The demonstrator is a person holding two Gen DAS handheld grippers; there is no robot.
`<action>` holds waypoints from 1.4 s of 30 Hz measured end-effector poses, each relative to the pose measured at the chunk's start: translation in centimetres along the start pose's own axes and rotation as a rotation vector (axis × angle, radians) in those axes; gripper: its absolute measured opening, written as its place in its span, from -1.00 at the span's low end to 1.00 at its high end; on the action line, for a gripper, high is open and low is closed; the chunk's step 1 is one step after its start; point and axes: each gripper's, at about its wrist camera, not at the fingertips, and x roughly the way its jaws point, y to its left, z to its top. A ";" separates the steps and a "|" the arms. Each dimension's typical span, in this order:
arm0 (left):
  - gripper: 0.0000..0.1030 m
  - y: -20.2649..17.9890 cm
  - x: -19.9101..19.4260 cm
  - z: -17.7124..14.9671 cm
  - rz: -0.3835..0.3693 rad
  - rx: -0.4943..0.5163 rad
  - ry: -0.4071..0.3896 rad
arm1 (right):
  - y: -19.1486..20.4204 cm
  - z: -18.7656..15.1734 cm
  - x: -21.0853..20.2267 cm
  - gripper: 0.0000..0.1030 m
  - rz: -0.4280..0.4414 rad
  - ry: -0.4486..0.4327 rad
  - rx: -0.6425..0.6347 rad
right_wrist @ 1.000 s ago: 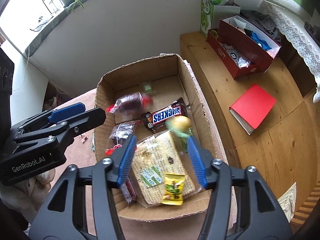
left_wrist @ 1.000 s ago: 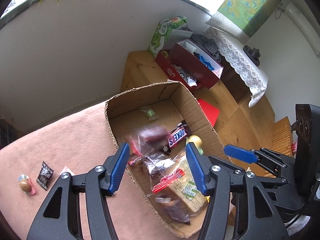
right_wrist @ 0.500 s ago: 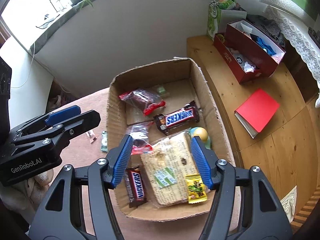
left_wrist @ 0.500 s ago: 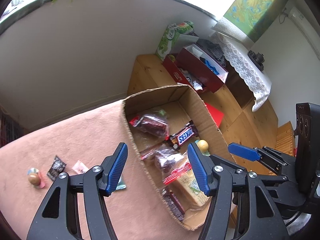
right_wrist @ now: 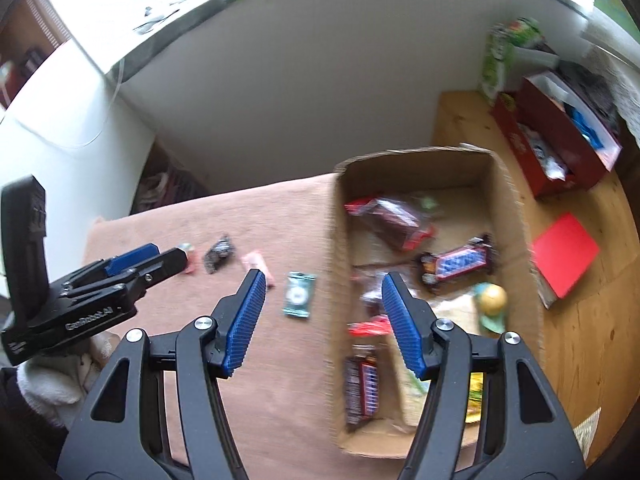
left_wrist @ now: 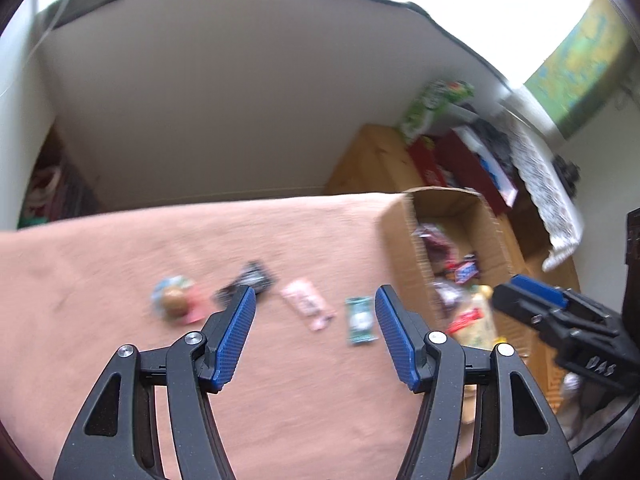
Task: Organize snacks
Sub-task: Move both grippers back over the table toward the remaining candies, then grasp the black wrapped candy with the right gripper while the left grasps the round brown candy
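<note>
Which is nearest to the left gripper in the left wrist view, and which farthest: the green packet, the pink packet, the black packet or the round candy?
From the left gripper:
1. Green packet, just inside the right-hand finger.
2. Pink packet, ahead, between the fingers.
3. Black packet, by the left-hand fingertip.
4. Round candy, farthest left on the cloth.
The first two are close; blur makes their order uncertain.

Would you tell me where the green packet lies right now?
The green packet lies on the pink cloth, just left of the box, with nothing between either gripper's jaws.
</note>
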 end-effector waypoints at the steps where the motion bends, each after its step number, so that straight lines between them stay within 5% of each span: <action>1: 0.20 1.0 -0.2 -0.3 0.014 -0.018 0.000 | 0.8 0.2 0.3 0.23 0.011 0.004 -0.015; 11: 0.20 7.8 -0.5 -2.0 0.099 -0.139 -0.001 | 7.8 1.6 4.9 0.23 0.082 0.075 -0.153; 21: 0.15 9.8 2.1 -2.1 0.112 -0.144 0.024 | 10.3 2.9 12.0 0.21 0.168 0.219 -0.090; 31: -0.06 10.2 4.1 -1.8 0.088 -0.138 0.060 | 9.0 3.3 17.1 -0.18 0.191 0.335 0.107; 42: -0.20 10.3 4.9 -1.8 0.104 -0.118 0.061 | 10.8 3.3 19.2 -0.37 0.138 0.375 0.079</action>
